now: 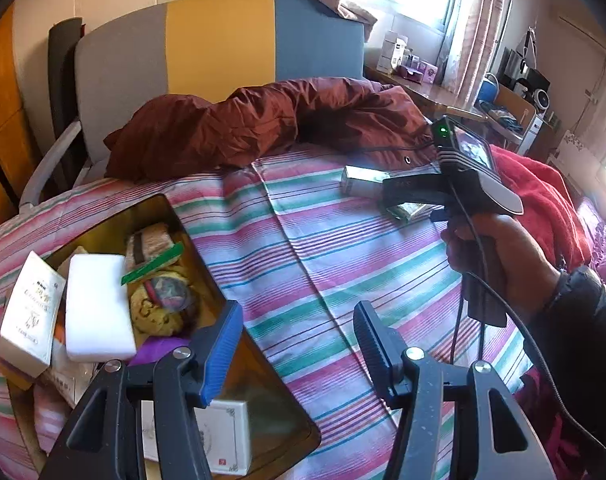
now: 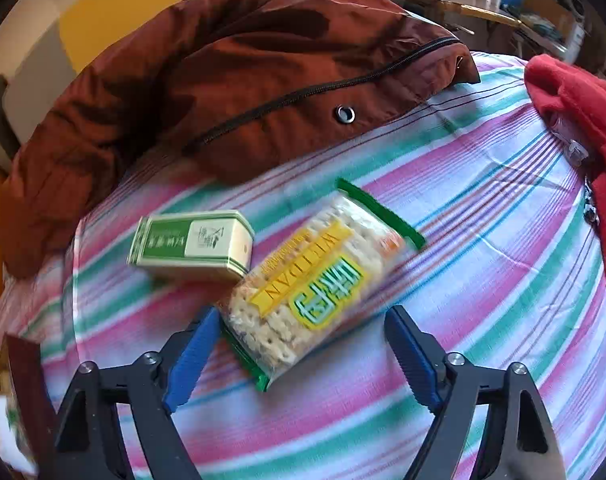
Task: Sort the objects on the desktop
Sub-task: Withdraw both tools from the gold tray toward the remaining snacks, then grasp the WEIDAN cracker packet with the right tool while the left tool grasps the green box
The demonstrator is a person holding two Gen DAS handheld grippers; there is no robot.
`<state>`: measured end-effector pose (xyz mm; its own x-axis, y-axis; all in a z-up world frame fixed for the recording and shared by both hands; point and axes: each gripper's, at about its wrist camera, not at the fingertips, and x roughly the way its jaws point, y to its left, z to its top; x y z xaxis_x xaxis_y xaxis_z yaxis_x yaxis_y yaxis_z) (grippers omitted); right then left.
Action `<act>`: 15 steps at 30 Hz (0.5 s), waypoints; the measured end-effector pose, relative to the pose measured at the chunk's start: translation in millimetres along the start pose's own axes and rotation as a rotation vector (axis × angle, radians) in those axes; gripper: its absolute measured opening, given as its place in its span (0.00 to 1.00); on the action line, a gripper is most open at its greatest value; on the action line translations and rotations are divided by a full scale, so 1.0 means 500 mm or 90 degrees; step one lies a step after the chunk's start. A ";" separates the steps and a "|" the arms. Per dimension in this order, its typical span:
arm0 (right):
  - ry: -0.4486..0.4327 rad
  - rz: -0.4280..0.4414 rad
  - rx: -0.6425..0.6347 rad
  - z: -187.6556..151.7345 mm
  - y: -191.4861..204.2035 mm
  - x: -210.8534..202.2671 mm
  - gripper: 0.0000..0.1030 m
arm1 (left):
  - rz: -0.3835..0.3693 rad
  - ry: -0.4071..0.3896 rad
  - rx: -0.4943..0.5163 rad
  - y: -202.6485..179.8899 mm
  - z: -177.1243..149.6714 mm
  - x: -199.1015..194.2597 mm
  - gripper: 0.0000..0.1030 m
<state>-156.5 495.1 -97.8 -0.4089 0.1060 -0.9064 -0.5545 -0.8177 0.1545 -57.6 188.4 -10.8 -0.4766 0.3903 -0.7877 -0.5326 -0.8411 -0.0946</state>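
In the right wrist view a cracker packet [image 2: 315, 284] with a green edge lies on the striped cloth [image 2: 483, 240], next to a green-and-cream box [image 2: 191, 244]. My right gripper [image 2: 299, 352] is open, its blue pads astride the packet's near end, not closed on it. In the left wrist view my left gripper [image 1: 299, 344] is open and empty above the cloth, beside a gold tin tray [image 1: 151, 212] that holds a white block [image 1: 99, 304], a white carton [image 1: 29, 314], snack packets and a white box [image 1: 223, 436]. The right gripper's body [image 1: 455, 188] hovers over the box [image 1: 363, 180].
A rust-brown jacket [image 2: 243, 80] lies bunched at the far side of the cloth. A red garment [image 2: 583, 112] lies at the right. A grey, yellow and blue chair [image 1: 219, 48] stands behind. A cluttered desk [image 1: 423, 84] lies by the window.
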 end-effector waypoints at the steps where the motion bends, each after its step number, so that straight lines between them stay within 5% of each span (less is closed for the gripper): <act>1: 0.001 -0.007 -0.005 0.003 0.002 0.003 0.83 | -0.001 -0.001 0.004 -0.003 0.003 0.001 0.57; 3: 0.003 -0.013 -0.016 0.008 0.002 0.004 0.79 | -0.008 -0.003 0.011 -0.009 0.013 0.004 0.57; 11: 0.022 0.012 -0.081 -0.002 -0.070 -0.026 0.18 | -0.034 0.019 0.031 -0.038 0.055 0.035 0.57; 13: 0.030 0.017 -0.100 -0.010 -0.095 -0.032 0.13 | -0.053 0.031 0.026 -0.044 0.071 0.049 0.57; 15: 0.035 0.045 -0.097 -0.012 -0.119 -0.041 0.32 | -0.062 0.039 0.016 -0.051 0.089 0.066 0.62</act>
<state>-110.5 538.1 -90.8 -0.4004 0.0171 -0.9162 -0.4075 -0.8988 0.1613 -90.8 239.5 -7.3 -0.3785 0.4461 -0.8110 -0.5920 -0.7902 -0.1584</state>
